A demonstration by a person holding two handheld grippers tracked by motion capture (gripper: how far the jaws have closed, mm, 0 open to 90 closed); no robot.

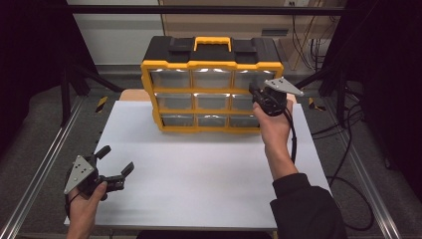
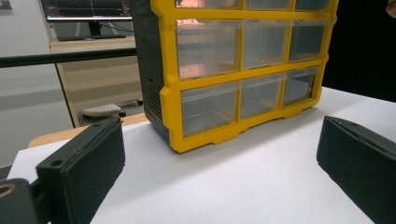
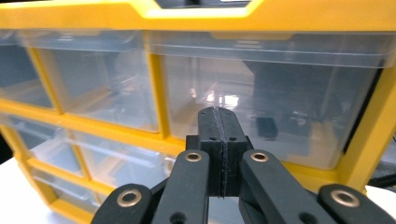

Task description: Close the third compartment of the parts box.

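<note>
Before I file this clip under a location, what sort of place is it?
Probably a lab or workshop test bench: a white table inside a metal frame, loose cables on the floor, and a computer screen behind.

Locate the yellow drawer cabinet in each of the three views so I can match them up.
High view: the drawer cabinet stands at the far middle of the white table, its drawer fronts facing the person.
Left gripper view: it stands upper middle, seen at an angle, beyond the open fingers.
Right gripper view: its clear drawers span the frame, close behind the shut right gripper.
Shared landmark: the yellow frame around the clear drawers.
</note>
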